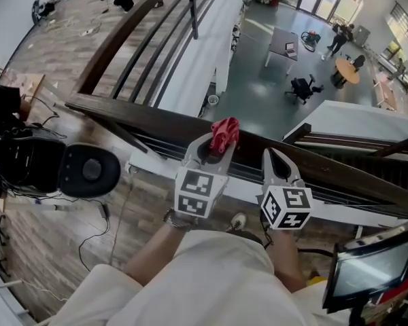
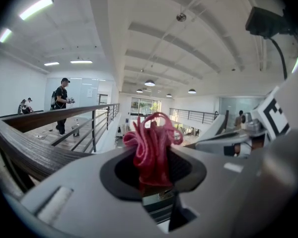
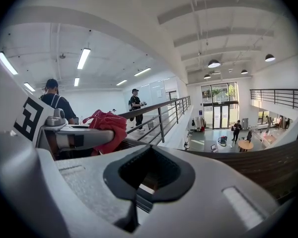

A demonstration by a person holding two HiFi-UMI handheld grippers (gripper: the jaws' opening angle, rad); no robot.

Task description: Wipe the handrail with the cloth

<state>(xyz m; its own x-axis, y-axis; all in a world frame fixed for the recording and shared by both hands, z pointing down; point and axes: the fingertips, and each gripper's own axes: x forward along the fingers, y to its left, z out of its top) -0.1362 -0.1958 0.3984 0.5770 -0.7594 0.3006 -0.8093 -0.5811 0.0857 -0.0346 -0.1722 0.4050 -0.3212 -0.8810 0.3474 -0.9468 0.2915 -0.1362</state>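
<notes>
One red cloth (image 1: 225, 131), two grippers, one dark wooden handrail (image 1: 156, 119).
Head view: the left gripper (image 1: 218, 146) pinches the cloth over the handrail, and the right gripper (image 1: 275, 156) sits at its 3 o'clock. Left gripper view: the jaws are clamped on the bunched cloth (image 2: 151, 145), with the rail at 9 o'clock. Right gripper view: the jaws are pressed together and empty, with the cloth at 10 o'clock.

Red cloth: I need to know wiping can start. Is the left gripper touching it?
Touching. The left gripper view shows the jaws of the left gripper shut on the red cloth.
</notes>
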